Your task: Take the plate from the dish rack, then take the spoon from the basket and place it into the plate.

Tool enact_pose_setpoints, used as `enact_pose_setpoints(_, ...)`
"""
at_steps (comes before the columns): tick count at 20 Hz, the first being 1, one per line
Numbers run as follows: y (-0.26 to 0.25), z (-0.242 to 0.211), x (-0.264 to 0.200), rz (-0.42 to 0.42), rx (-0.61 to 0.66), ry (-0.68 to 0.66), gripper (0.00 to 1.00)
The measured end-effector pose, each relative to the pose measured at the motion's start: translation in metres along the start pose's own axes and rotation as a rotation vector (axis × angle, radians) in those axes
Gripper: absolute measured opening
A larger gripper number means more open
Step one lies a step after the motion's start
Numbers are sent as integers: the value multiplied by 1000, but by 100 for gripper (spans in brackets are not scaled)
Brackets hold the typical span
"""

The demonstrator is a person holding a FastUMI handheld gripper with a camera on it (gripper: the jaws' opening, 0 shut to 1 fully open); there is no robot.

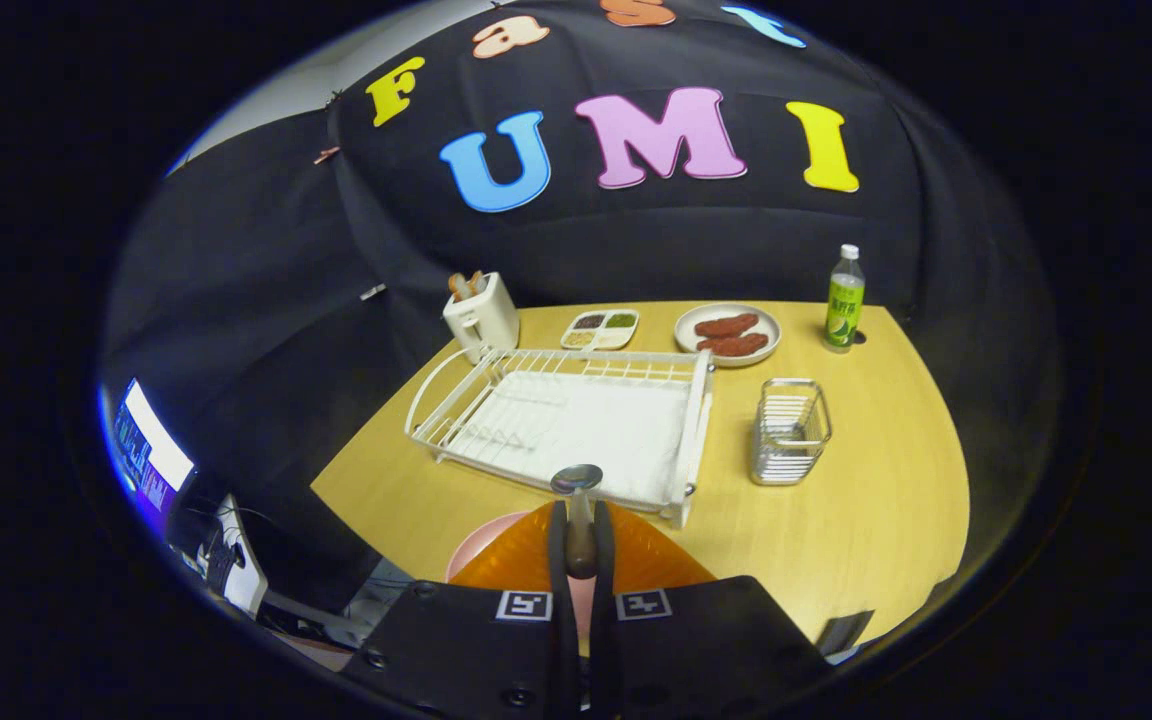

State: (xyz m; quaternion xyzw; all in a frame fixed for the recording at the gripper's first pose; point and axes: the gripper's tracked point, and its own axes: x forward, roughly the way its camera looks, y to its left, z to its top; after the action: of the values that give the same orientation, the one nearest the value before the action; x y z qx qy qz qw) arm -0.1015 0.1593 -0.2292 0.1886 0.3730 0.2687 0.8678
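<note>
A: Item one, the gripper. How is it recorded?
B: It is entered as nearly closed, both fingers pressed against the handle of the spoon. The spoon is held upright between them, its bowl raised just above the fingertips.

A: Item two, the plate?
B: A pink plate is noted on the counter, directly under the gripper and partly hidden by it. It is set just in front of the near edge of the dish rack. Whether the spoon touches it cannot be told.

A: The rack itself?
B: It is listed as white wire over a white tray, placed at the middle of the counter.

A: And the basket?
B: A metal wire basket is entered just beside the rack, on its right, standing upright.

A: Remaining stock at the far edge?
B: A white toaster with bread in its slots is recorded behind the rack's left corner. Next to it a divided tray of condiments is noted, then a round plate of reddish food, then a green bottle standing upright, well apart from the basket.
</note>
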Motion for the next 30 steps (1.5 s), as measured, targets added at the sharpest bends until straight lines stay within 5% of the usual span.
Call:
enact_pose_setpoints(7, 7, -86, 54, -14, -39, 150, 8)
enact_pose_setpoints(13, 6, -89, 77, -23, -61, 144, 9)
enact_pose_setpoints(19, -11, -133, 77, -62, -98, 247, 19)
enact_pose_setpoints(21, -18, -135, 73, -82, -105, 243, 34)
enact_pose_setpoints(24, -21, -131, 72, -93, -129, 231, 80)
enact_pose_setpoints(26, -18, -125, 70, -92, -128, 224, 93)
enact_pose_setpoints(30, -16, -89, 59, -109, -131, 161, 99)
